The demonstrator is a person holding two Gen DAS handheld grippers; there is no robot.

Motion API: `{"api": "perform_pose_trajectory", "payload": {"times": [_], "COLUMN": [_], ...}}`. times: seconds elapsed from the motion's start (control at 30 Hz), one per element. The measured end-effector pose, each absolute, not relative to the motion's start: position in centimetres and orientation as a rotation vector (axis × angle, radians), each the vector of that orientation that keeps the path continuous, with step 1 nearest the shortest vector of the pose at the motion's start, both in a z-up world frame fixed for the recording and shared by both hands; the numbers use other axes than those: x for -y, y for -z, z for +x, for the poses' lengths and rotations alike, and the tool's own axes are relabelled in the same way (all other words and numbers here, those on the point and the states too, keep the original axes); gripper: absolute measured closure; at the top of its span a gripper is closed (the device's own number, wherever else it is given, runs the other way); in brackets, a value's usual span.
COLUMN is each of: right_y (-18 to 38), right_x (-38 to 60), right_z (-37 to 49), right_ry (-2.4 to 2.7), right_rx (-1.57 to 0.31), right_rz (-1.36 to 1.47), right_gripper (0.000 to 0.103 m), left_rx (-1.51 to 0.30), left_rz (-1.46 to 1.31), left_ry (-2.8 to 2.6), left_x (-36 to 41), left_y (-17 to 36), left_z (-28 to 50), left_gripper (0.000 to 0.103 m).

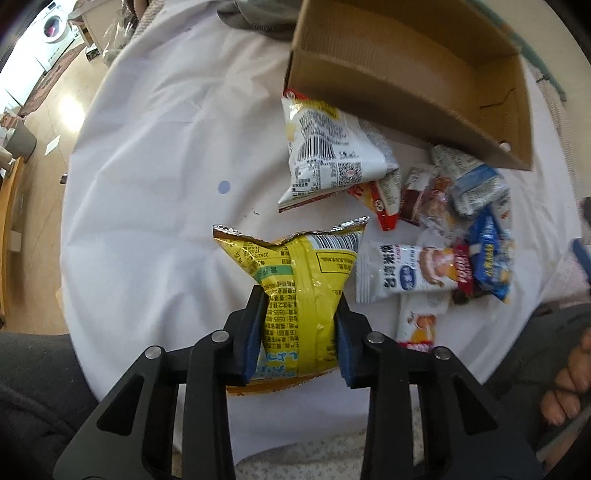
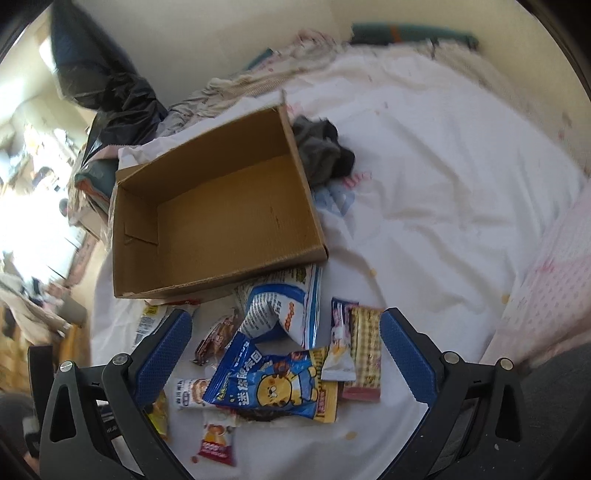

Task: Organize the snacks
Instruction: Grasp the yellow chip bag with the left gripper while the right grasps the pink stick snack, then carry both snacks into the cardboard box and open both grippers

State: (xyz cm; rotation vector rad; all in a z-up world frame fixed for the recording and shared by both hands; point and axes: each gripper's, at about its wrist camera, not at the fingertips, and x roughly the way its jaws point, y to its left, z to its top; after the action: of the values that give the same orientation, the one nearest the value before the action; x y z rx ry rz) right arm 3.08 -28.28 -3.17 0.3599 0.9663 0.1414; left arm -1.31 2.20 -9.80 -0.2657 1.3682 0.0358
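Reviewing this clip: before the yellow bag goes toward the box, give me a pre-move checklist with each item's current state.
1. Left gripper clamps the yellow snack bag: ok.
2. Bag lifted off the white sheet: cannot tell.
3. Cardboard box open with nothing inside: ok.
4. Right gripper open and holding nothing: ok.
5. Right gripper out of the path to the box: not ok, it hangs above the snack pile beside the box.

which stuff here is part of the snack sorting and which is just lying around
Job: yellow snack bag in the left gripper; cardboard box; loose snack pile; open right gripper.
Lying about: grey cloth; black plastic bag; washing machine.
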Motion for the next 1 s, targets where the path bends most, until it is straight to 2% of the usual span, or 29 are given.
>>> {"api": "perform_pose_trajectory", "payload": {"times": [0.17, 0.33, 0.5, 0.53, 0.6, 0.63, 0.7, 0.87, 1.0], "right_y": [6.1, 7.9, 7.0, 7.0, 7.5, 8.1, 9.4, 11.1, 12.2], "right_x": [29.5, 28.7, 30.1, 30.3, 30.6, 30.6, 31.0, 29.9, 29.0], "right_z": [4.2, 4.3, 5.1, 5.6, 6.7, 7.2, 7.9, 8.2, 8.6], "right_ry": [-0.195, -0.227, -0.106, -0.084, -0.055, -0.056, -0.054, -0.063, -0.073], "right_rx": [-1.141, -1.266, -1.23, -1.24, -1.277, -1.312, -1.366, -1.436, -1.459], "right_rz": [0.567, 0.591, 0.53, 0.51, 0.456, 0.441, 0.435, 0.359, 0.299], "right_gripper": [0.0, 0.0, 0.002, 0.016, 0.038, 0.044, 0.052, 0.063, 0.087], "left_rx": [-1.276, -1.196, -1.156, -1.155, -1.157, -1.156, -1.151, -1.147, -1.152], "left_rz": [-0.301, -0.328, -0.31, -0.315, -0.323, -0.322, -0.314, -0.312, -0.312], "left_ry": [-0.018, -0.014, -0.04, -0.039, -0.031, -0.028, -0.026, -0.027, -0.032], "left_x": [-3.2, -3.7, -4.1, -4.2, -4.1, -4.0, -3.9, -3.8, -3.7], "left_y": [6.7, 4.0, 3.1, 3.1, 3.1, 3.2, 3.1, 3.2, 3.4], "left_z": [-2.9, -2.4, -1.8, -1.9, -1.8, -1.7, -1.7, -1.6, -1.5], "left_gripper": [0.075, 0.076, 0.076, 0.076, 0.076, 0.076, 0.076, 0.076, 0.076]}}
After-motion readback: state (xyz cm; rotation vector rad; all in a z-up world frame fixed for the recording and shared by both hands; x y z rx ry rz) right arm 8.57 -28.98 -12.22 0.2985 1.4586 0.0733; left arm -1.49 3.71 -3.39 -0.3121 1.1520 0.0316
